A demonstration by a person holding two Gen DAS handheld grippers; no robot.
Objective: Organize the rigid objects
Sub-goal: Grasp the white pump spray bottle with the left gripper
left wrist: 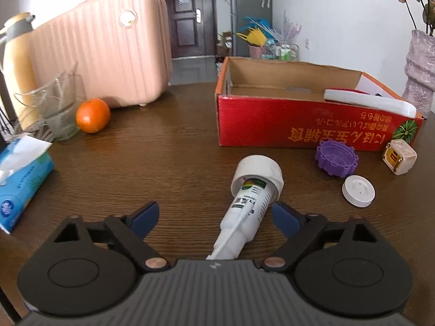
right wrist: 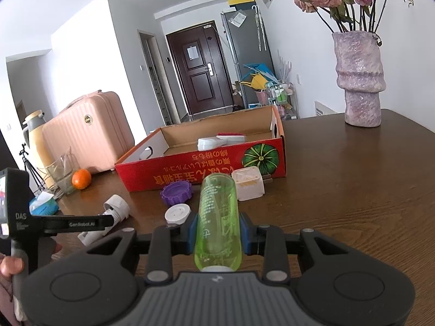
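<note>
My left gripper (left wrist: pixel 216 217) is open, its blue pads either side of a white tube with a wide cap (left wrist: pixel 251 198) that lies on the brown table; the tube sits near the right pad. The tube also shows in the right wrist view (right wrist: pixel 115 206). My right gripper (right wrist: pixel 218 235) is shut on a green translucent bottle (right wrist: pixel 217 217), held above the table. A red cardboard box (left wrist: pixel 307 125) stands ahead, with a white and red object (left wrist: pixel 372 100) inside. The box also shows in the right wrist view (right wrist: pixel 206 168).
In front of the box lie a purple ribbed cap (left wrist: pixel 335 159), a white round lid (left wrist: pixel 358 187) and a small white cube (left wrist: pixel 399 157). An orange (left wrist: pixel 93 115), a glass (left wrist: pixel 58 108), a tissue pack (left wrist: pixel 20 182), a pink suitcase (left wrist: pixel 103 54) and a purple vase (right wrist: pixel 360 78) stand around.
</note>
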